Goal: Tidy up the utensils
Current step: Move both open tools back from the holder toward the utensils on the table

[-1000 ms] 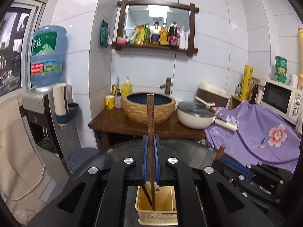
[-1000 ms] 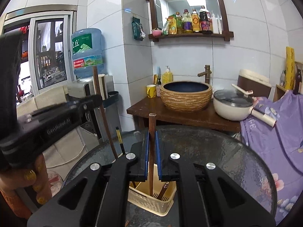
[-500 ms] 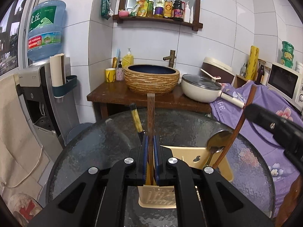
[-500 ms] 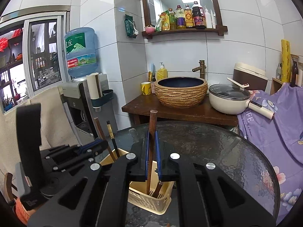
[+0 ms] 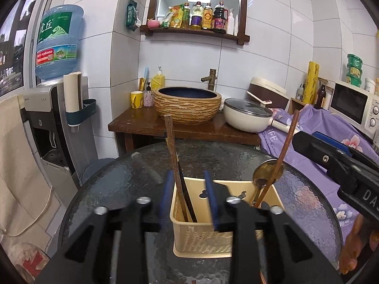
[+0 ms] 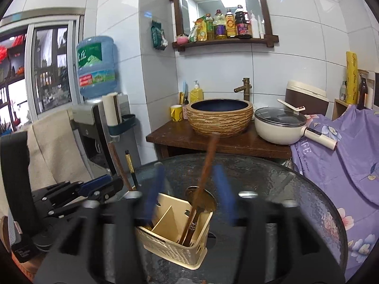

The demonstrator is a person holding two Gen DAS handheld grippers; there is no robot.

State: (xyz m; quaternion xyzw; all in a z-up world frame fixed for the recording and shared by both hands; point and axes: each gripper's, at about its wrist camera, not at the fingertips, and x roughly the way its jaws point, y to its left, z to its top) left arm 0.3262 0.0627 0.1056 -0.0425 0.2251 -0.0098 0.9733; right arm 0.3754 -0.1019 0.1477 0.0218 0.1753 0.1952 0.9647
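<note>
A cream utensil caddy (image 5: pixel 201 243) stands on the round glass table (image 5: pixel 113 189). My left gripper (image 5: pixel 189 196) hovers over its left compartment with jaws opening. A brown chopstick (image 5: pixel 172 156) stands loose between them beside a black one, touching neither pad. In the right compartment lean a metal spoon (image 5: pixel 267 172) and another brown chopstick (image 5: pixel 285 144). My right gripper (image 6: pixel 189 191) is blurred, its jaws also opening around that leaning brown chopstick (image 6: pixel 208 163) over the caddy (image 6: pixel 175 246). The left gripper's body (image 6: pixel 71 194) shows at the left, and a hand holds the right gripper's body (image 5: pixel 331 163).
Behind the table stands a wooden stand (image 5: pixel 146 123) with a woven basin (image 5: pixel 187 104) and a white lidded pot (image 5: pixel 246 116). A water dispenser (image 5: pixel 56 123) is at the left. A purple flowered cloth (image 5: pixel 331 127) and a microwave (image 5: pixel 353 106) are at the right.
Both grippers have opened and let go of their brown chopsticks, which now lean in the caddy. The left gripper has sunk closer to the caddy.
</note>
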